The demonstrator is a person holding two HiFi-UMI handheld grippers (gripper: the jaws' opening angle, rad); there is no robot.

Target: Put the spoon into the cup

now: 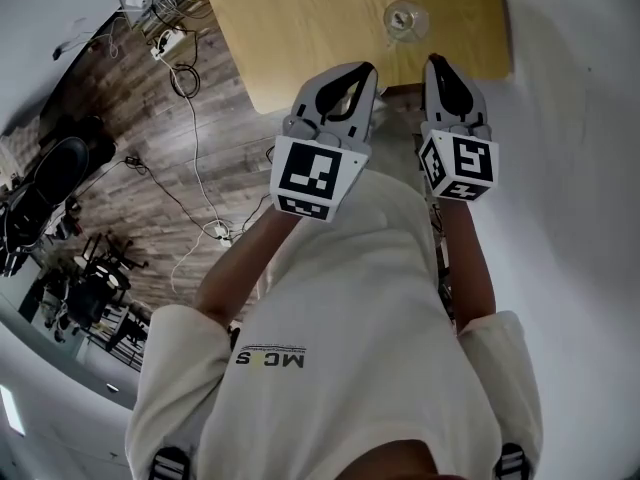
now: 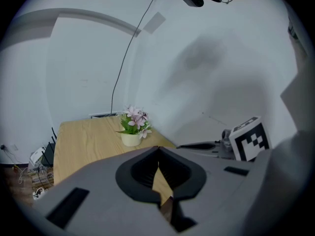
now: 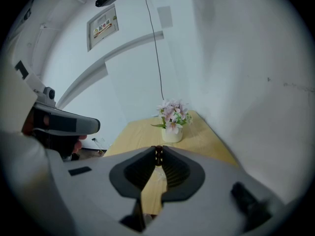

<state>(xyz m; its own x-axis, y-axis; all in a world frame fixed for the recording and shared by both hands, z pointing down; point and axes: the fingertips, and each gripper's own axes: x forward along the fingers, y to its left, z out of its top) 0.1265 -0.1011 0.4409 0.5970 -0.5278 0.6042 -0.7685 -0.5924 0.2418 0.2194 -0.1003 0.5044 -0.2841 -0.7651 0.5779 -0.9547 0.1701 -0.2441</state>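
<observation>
Currently we're holding the left hand-held gripper (image 2: 158,150) and the right hand-held gripper (image 3: 158,154) side by side over the near edge of the light wooden tabletop (image 1: 300,28). Both are sitting clenched, gripping nothing. The clear glass cup (image 1: 405,18) is standing on the tabletop ahead of them. The small white pot of pink flowers (image 2: 132,131) is sitting farther back.

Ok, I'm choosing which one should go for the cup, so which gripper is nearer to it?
Right, but only narrowly. In the head view the right gripper ends just below and right of the cup. The left gripper ends below and left, slightly farther.
</observation>
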